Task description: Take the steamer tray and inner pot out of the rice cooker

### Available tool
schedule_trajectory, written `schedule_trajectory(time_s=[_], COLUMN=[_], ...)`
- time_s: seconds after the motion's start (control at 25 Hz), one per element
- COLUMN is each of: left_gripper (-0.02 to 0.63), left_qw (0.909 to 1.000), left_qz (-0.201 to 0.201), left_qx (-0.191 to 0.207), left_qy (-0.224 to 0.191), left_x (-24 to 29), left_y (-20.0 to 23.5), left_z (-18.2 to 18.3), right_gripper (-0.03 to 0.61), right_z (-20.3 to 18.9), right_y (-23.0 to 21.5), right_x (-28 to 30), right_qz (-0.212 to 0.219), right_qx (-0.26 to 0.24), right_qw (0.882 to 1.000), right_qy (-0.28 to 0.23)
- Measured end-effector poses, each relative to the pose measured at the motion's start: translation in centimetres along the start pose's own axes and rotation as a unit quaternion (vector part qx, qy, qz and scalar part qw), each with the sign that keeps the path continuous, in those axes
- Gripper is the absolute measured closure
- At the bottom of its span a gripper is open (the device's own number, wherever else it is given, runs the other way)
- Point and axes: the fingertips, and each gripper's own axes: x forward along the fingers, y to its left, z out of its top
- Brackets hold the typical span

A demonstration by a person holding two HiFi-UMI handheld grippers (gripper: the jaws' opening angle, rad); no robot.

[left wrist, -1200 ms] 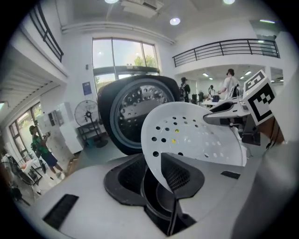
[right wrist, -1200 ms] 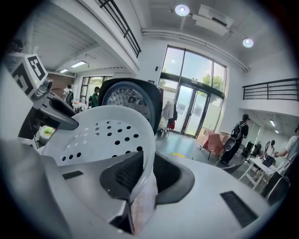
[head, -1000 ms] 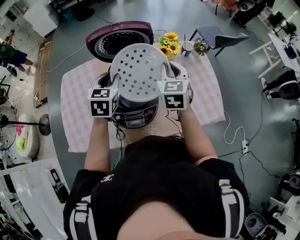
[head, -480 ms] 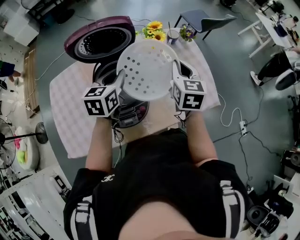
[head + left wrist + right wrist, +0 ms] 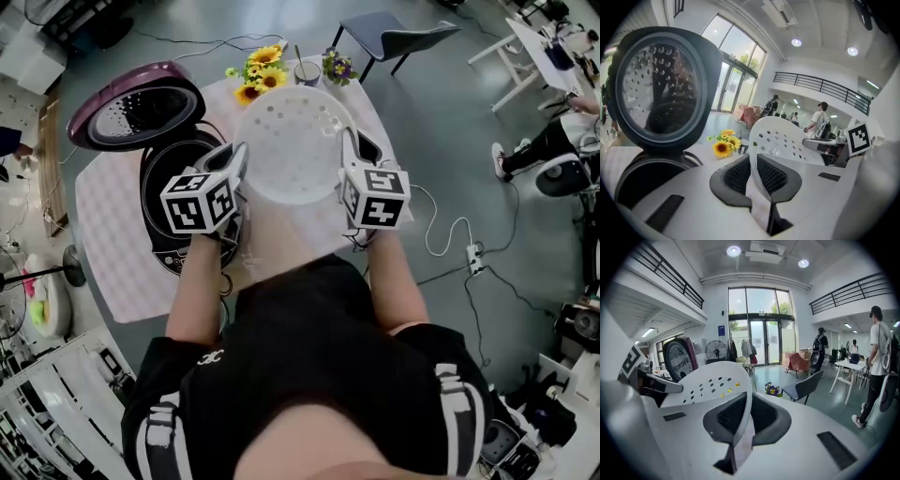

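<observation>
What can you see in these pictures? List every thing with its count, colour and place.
steamer tray: one, white, held up between both grippers
tablecloth: one, pale pink check, spread below the grippers
rice cooker: one, dark, purple lid open, tablecloth's left
sunflowers: one bunch, yellow, tablecloth's far edge
cup: one, pale, beside the sunflowers
chair: one, dark, beyond the tablecloth
left gripper: one, white, jaws shut on tray's left rim
right gripper: one, white, jaws shut on tray's right rim
</observation>
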Motion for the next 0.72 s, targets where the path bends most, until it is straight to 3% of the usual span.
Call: schedule_trajectory(time_s=[0.24,0.52,0.72], left_gripper=[0.572,0.572,0.571], left_qw=[0.9986,0.9937,0.9897], left_qz=[0.03,0.058,0.065], left_qx=[-0.039,-0.083,-0.096], left_qy=[0.019,0.048,0.084], left_x=[6.0,10.9,14.8], left_y=[-2.0,-0.9,-0.1], left_z=[-0.9,-3.6,-5.9], right_gripper=[0.557,0.557,0.557], right_z=[-2.2,-5.6,-9.4], right_y=[-5.7,-8.5,-10.4], right_x=[3.7,9.1,12.8], right_qz=[0.036,0.067,0.065], right_qx=[0.014,0.03,0.037], right_qw=[0.999,0.996,0.992], right_qy=[0.026,0.06,0.1])
